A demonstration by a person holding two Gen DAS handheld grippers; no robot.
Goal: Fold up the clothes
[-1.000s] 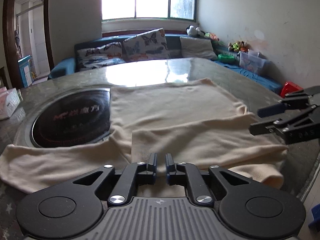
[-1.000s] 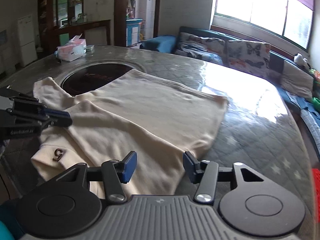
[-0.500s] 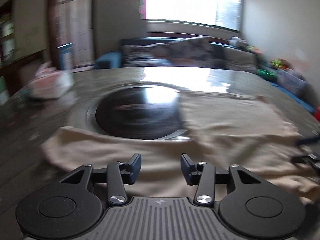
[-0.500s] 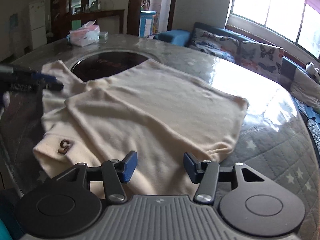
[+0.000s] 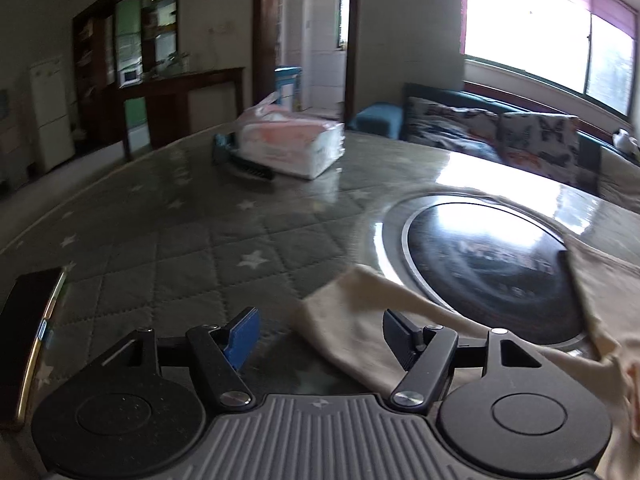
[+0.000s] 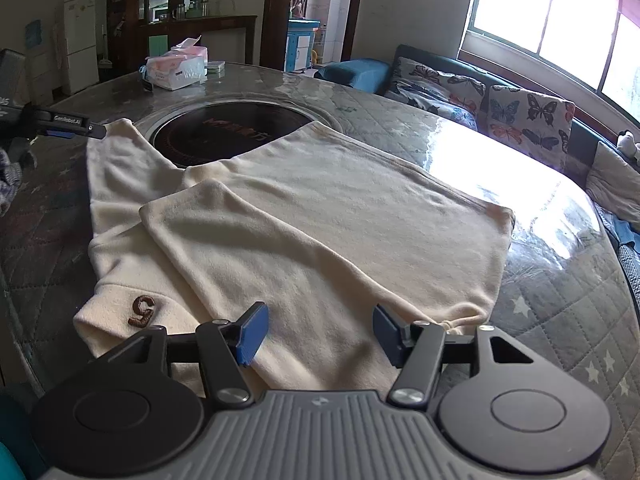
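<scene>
Left wrist view: my left gripper [image 5: 318, 336] is opening over the sleeve [image 5: 352, 320], pads clear of it. My right gripper [image 6: 318, 334], also opening, grips nothing above the sweater [image 6: 320, 216] spread on the table [image 6: 560, 300].

A round counter [image 6: 560, 320] with a grey quilted star-patterned cover under a glossy clear sheet fills both views. A round black glass hotplate [image 6: 240, 132] sits recessed at its middle. A pink-and-white soft pack of tissues [image 6: 178, 68] stands toward the upper left in the right wrist view. A dark phone [image 5: 24, 340] lies at the lower left edge in the left wrist view. Butterfly-print cushions [image 6: 528, 116] line a blue sofa [image 6: 352, 72] under the bright window [image 6: 560, 12] at upper right.
</scene>
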